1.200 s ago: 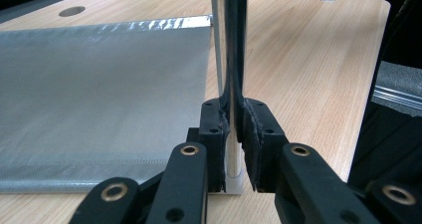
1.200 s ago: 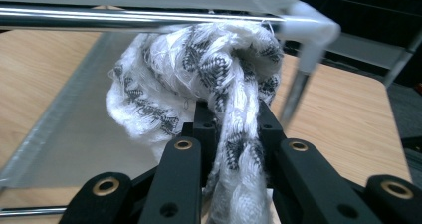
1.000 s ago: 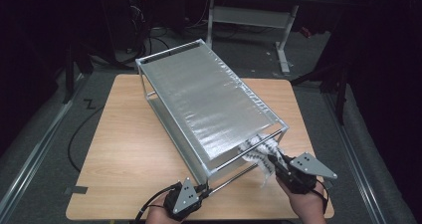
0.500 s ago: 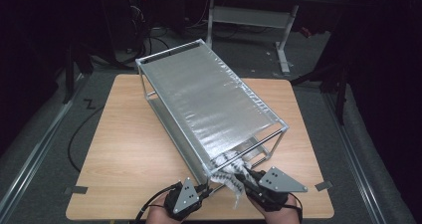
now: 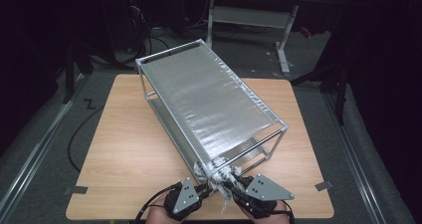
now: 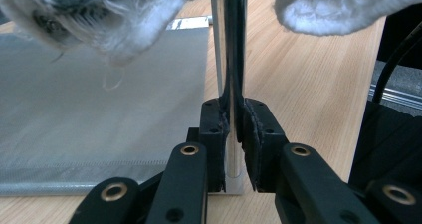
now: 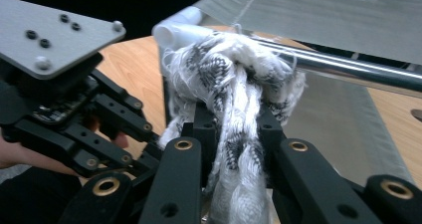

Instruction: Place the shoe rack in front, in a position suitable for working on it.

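Note:
A metal rack (image 5: 209, 99) with silver mesh shelves stands slantwise on the wooden table (image 5: 124, 149). A white cloth with black pattern (image 5: 219, 176) is bunched around the rack's nearest top corner. My left gripper (image 5: 200, 188) is shut on the rack's corner post (image 6: 234, 45), its jaws (image 6: 234, 129) clamping the post from both sides, with the cloth (image 6: 99, 15) hanging just above. My right gripper (image 5: 233, 183) is shut on the cloth (image 7: 234, 79), its jaws (image 7: 234, 129) squeezing a twisted strand just below the front rail (image 7: 348, 67). The two grippers sit close together.
The rack covers the table's middle and right, from the far left corner to the near edge. Bare wood lies to the rack's left (image 5: 114, 134). A cable (image 5: 74, 134) runs over the floor at left. Another desk frame (image 5: 249, 20) stands behind.
My right gripper has slid the cloth leftward along the front rail to the near corner, ending beside the left gripper. The left gripper has stayed on the post.

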The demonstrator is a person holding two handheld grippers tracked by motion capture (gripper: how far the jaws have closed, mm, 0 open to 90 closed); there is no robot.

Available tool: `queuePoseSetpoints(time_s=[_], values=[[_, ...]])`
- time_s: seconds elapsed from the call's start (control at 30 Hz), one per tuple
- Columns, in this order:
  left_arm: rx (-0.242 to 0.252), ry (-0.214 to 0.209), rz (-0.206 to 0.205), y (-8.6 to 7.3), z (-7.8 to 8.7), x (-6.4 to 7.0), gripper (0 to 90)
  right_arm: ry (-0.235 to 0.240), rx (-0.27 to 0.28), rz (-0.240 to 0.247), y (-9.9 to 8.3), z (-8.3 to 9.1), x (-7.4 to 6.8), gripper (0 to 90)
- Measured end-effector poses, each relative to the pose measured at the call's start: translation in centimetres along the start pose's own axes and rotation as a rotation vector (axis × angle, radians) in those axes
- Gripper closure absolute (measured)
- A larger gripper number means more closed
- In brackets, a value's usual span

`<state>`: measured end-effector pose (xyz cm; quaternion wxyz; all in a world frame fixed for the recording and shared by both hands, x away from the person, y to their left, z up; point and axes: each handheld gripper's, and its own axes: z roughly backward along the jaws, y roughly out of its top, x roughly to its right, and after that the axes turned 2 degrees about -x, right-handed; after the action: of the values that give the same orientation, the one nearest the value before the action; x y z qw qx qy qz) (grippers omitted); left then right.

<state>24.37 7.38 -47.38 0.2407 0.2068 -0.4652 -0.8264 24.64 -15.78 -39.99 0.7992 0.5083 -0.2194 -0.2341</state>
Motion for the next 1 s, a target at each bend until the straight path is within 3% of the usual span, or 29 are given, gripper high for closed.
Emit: queuePoseSetpoints(time_s=[0.03,0.1,0.13,0.27,0.3,0.4,0.47,0.6,0.67,0.77,0.87,1.0], values=[[-0.015,0.005,-0.028,0.1,0.1,-0.2,79.3,-0.006,-0.001,-0.002,-0.1,0.0,0.2,78.0],[-0.026,0.006,-0.042,0.1,0.2,-0.3,79.3,-0.016,-0.003,-0.012,-0.2,0.1,0.6,78.0],[0.001,-0.002,0.006,0.0,0.0,0.1,79.3,-0.020,-0.003,-0.014,-0.2,0.1,0.8,78.0],[0.002,-0.003,0.007,0.0,0.0,0.1,79.3,-0.045,-0.005,-0.035,-0.4,0.5,1.9,78.0],[-0.014,0.002,-0.024,0.1,0.1,-0.2,79.3,-0.056,-0.006,-0.035,-0.5,0.6,2.3,78.0],[0.001,-0.007,0.010,0.0,0.0,0.0,79.3,-0.104,-0.010,-0.061,-0.9,1.1,3.9,78.0],[0.002,-0.006,0.009,0.0,0.1,0.0,79.3,-0.121,-0.010,-0.068,-1.0,1.2,4.4,78.0],[-0.002,-0.006,0.011,0.0,0.2,0.0,79.2,-0.193,-0.007,-0.117,-1.6,1.9,6.9,78.0],[-0.003,-0.006,0.011,0.0,0.2,0.0,79.2,-0.204,-0.007,-0.122,-1.7,2.0,7.3,78.0],[-0.003,-0.007,0.010,-0.1,0.2,0.0,79.2,-0.249,-0.008,-0.162,-2.1,2.5,9.1,78.0],[-0.002,-0.005,0.010,-0.1,0.3,0.0,79.2,-0.277,-0.010,-0.165,-2.2,2.7,9.8,78.0],[-0.005,-0.002,0.008,-0.2,0.5,0.0,79.1,-0.323,-0.002,-0.209,-2.6,3.2,11.5,78.0]])
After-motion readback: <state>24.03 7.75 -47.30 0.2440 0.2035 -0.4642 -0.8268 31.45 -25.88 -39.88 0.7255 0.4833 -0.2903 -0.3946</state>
